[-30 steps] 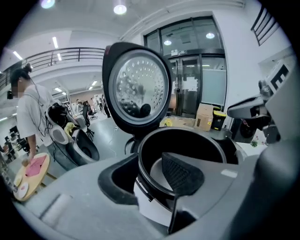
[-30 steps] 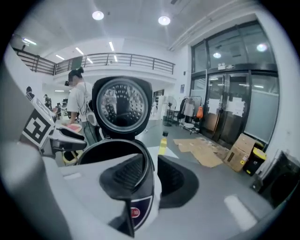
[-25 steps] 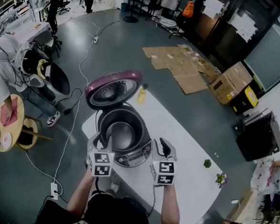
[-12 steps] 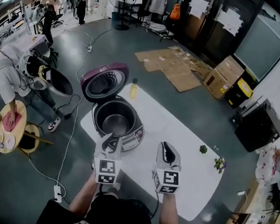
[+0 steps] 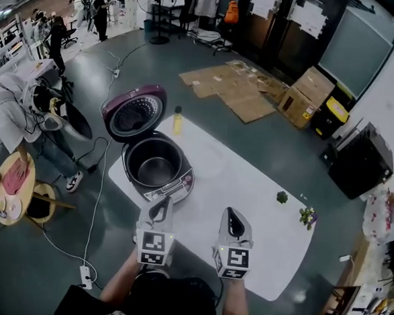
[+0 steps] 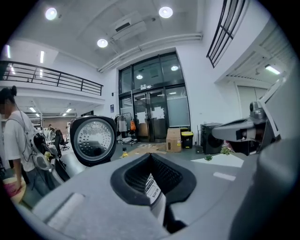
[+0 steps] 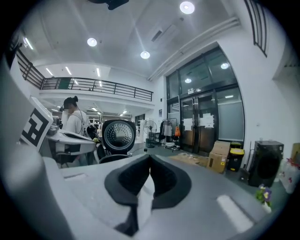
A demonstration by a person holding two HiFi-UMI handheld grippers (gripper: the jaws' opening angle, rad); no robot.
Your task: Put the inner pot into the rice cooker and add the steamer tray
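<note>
A wide hall with a grey floor, and on it a white table (image 5: pixel 261 205) whose far-left end carries the cooker (image 5: pixel 170 194), its lid (image 5: pixel 134 114) tipped up and back on the far side. The pot (image 5: pixel 154 171) looks to be seated in the cooker already, its metal bowl showing down the open mouth. No tray shows on the table or in any view, so that half of the task is not yet done. A yellow bottle (image 5: pixel 177 122) stands just beyond the cooker. The left claw (image 5: pixel 160 208) and right claw (image 5: pixel 232 216) hang side by side over the table's near edge, both clenched on nothing - each gripper view shows its dark pads pressed together with only the hall beyond. The relation that counts: the cooker lies ahead of both claws and off to the left, so the left claw is the nearer, just short of the front panel, while the right is well apart from it. The mouth faces straight up and the raised lid walls off the far side, so I judge a tray would have to come in from the near side and go down flat. A second ago both claws flanked the cooker's front rim with jaws apart - since then they have drawn back toward the person, and the jaws have just been closing with nothing between them.
</note>
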